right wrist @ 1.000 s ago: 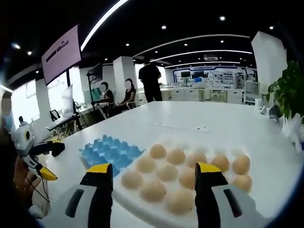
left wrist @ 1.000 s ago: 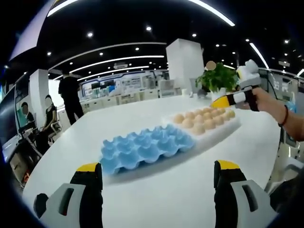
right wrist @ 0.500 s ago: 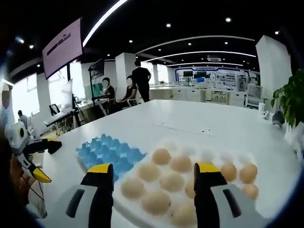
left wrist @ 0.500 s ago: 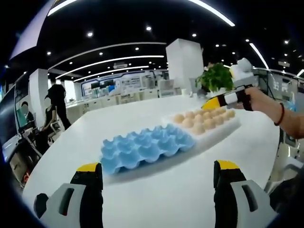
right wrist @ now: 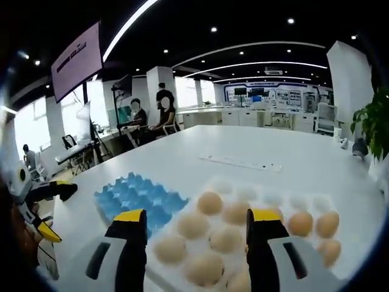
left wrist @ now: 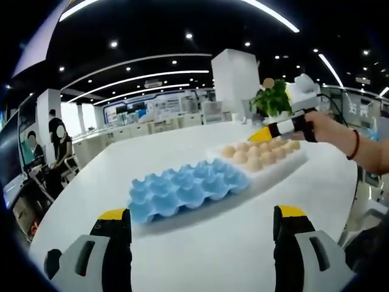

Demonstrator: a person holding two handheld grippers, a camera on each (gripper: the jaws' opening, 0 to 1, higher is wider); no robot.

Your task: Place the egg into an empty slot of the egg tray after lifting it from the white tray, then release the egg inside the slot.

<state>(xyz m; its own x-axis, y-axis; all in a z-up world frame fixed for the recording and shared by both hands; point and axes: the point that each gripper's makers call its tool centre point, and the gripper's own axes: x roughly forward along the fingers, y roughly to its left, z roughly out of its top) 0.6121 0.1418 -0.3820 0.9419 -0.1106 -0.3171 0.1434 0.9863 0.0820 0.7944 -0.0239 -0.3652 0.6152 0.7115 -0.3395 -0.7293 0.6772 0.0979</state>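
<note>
A blue egg tray (left wrist: 185,187) with empty slots lies mid-table, also in the right gripper view (right wrist: 138,198). Beside it a white tray (left wrist: 281,164) holds several brown eggs (left wrist: 254,163). My left gripper (left wrist: 200,226) stands open near the table's front edge, well short of the blue tray. My right gripper (right wrist: 196,226) is open above the white tray (right wrist: 258,193), with eggs (right wrist: 193,225) between and below its jaws. It appears in the left gripper view (left wrist: 281,127), held by a hand over the tray's far end. The left gripper (right wrist: 39,207) appears at the left of the right gripper view.
The big white table (left wrist: 213,255) stretches around both trays. A potted plant (left wrist: 272,100) stands behind the white tray. A flat white strip (right wrist: 240,162) lies further along the table. People (right wrist: 149,115) sit and stand at desks in the background.
My right gripper has moved forward and lower over the white tray's eggs, which now look larger. The left gripper has stayed put. A person in the background has walked off to the left.
</note>
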